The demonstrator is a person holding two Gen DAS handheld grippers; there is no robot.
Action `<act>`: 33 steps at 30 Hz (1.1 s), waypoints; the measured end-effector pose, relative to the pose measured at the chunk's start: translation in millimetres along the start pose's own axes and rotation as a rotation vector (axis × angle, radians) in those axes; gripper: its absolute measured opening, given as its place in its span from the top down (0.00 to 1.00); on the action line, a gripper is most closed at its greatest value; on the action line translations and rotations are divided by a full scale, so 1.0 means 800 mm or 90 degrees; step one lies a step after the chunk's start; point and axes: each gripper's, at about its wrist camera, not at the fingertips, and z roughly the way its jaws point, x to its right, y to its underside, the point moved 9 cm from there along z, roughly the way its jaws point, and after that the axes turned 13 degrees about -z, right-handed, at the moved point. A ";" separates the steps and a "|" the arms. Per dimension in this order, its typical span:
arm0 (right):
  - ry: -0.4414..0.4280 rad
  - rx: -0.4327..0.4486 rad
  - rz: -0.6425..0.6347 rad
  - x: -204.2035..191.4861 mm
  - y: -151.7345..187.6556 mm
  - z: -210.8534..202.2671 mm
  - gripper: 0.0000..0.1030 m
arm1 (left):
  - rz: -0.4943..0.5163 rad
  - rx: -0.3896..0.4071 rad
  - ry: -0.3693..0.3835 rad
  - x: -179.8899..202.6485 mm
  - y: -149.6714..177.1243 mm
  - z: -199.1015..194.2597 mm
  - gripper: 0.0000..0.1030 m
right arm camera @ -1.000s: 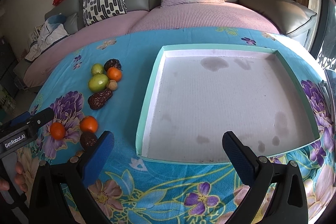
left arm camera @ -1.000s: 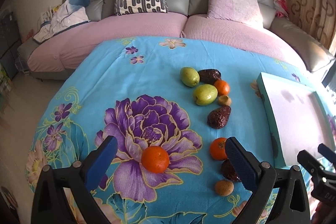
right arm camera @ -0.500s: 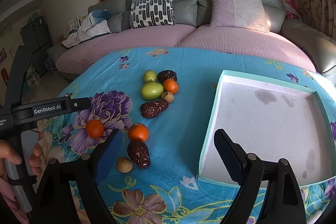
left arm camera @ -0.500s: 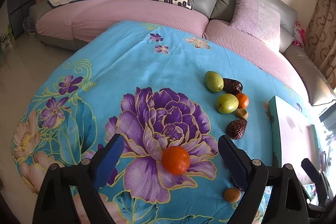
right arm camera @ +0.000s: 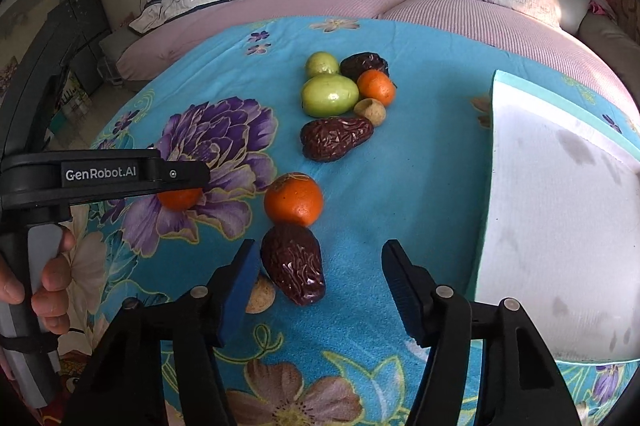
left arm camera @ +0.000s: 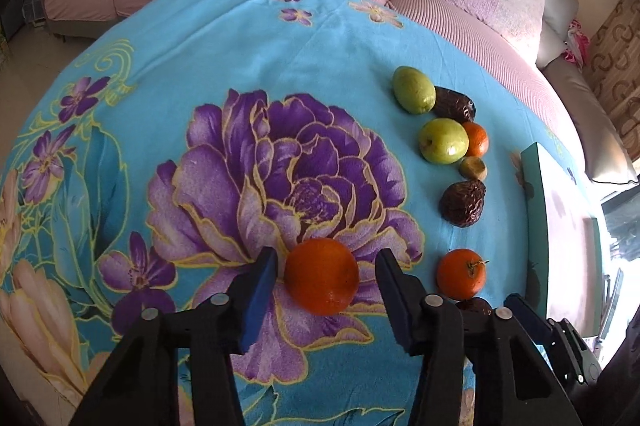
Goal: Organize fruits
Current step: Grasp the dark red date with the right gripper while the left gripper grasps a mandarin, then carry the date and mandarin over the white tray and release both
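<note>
- At the far left of the right wrist view we see a hand point(right arm camera: 38, 282) wrapped round the grey handle of the left gripper point(left arm camera: 325, 280); its fingers stand apart on either side of an orange point(left arm camera: 322, 275) that lies on the purple flower of the blue floral cloth point(left arm camera: 240, 38), and neither pad touches the skin yet.
- We judge the task barely begun: every fruit we can see lies on the cloth and nothing sits in the tray.
- Just right of that orange lies a second orange point(right arm camera: 293, 199), its stem end up, touching the near wrinkled date point(right arm camera: 294, 268) below it.
- A small tan round fruit point(right arm camera: 261, 293) sits against the date's left side, half hidden by the right gripper's left finger; we cannot tell what kind it is.
- Our right gripper point(right arm camera: 316, 280) is spread wide over the near date, gripping nothing.
- Farther off, a cluster lies close together: two green fruits point(right arm camera: 330, 94), a dark date point(right arm camera: 365, 64), a third small orange point(right arm camera: 376, 87), a tan fruit point(right arm camera: 371, 111) and a long date point(right arm camera: 337, 137) on the near side.
- The oranges look smooth and glossy, the dates dark and deeply creased, the green fruits shiny.
- At the right, well apart from the fruit, stands the teal-rimmed tray point(right arm camera: 560, 98), its white floor stained with grey marks and holding no fruit.
</note>
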 end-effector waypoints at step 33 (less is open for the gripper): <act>0.262 0.145 0.136 0.188 -0.014 -0.173 0.67 | 0.255 0.161 0.170 0.193 0.026 -0.094 0.62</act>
